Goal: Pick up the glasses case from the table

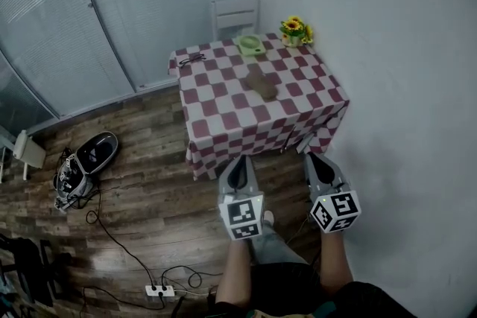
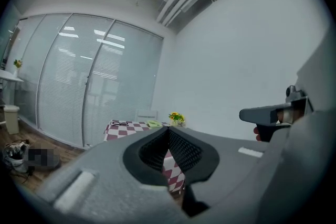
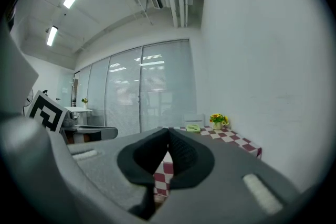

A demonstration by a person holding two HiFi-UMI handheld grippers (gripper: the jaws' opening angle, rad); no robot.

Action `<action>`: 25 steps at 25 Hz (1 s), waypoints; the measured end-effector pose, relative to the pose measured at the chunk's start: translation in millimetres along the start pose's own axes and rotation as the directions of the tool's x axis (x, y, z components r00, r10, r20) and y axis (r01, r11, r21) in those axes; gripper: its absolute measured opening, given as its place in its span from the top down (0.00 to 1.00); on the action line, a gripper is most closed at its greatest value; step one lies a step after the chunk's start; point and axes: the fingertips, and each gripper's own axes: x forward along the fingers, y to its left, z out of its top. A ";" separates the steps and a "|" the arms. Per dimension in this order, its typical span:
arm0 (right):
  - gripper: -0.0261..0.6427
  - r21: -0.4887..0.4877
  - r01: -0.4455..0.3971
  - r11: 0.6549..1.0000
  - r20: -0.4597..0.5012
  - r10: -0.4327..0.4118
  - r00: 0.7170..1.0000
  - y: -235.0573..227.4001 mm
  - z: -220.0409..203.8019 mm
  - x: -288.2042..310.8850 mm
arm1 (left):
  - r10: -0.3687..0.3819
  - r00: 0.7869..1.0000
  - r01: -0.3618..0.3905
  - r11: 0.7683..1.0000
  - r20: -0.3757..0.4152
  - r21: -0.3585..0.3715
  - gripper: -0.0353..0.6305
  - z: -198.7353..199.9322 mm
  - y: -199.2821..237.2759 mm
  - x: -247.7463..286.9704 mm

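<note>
The brown glasses case (image 1: 261, 83) lies near the middle of the table with the red-and-white checked cloth (image 1: 223, 123). A pair of glasses (image 1: 195, 57) lies at its far left corner. Both grippers are held side by side short of the table's near edge, pointing at it. My left gripper (image 1: 240, 161) is shut and holds nothing. My right gripper (image 1: 317, 158) is also shut and holds nothing. In the left gripper view the closed tips (image 2: 168, 129) cover part of the table (image 2: 122, 129); the case does not show there. The right gripper view shows the closed tips (image 3: 168, 130) the same way.
A green dish (image 1: 250, 45) and a pot of sunflowers (image 1: 295, 30) stand at the table's far edge, a white chair (image 1: 235, 14) behind it. A white wall runs along the right, glass partitions at the left. A black bag (image 1: 93, 154), cables and a power strip (image 1: 159, 290) lie on the wooden floor.
</note>
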 end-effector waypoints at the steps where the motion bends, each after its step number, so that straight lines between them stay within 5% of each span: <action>1: 0.96 0.005 -0.001 1.000 -0.010 0.001 1.000 -4.8 -3.4 7.1 | 0.003 1.000 -0.003 1.000 -0.011 -0.002 0.93 -4.1 0.6 6.1; 12: 0.96 -0.001 -0.060 0.998 -0.101 0.060 0.993 -56.7 -35.1 91.7 | 0.074 0.990 -0.073 0.997 -0.121 0.014 0.93 -43.1 3.7 88.8; 25: 0.96 0.006 -0.097 0.995 -0.057 0.097 0.994 -142.3 -14.2 158.2 | 0.073 0.987 -0.061 0.994 -0.144 0.091 0.93 -18.8 -33.4 193.8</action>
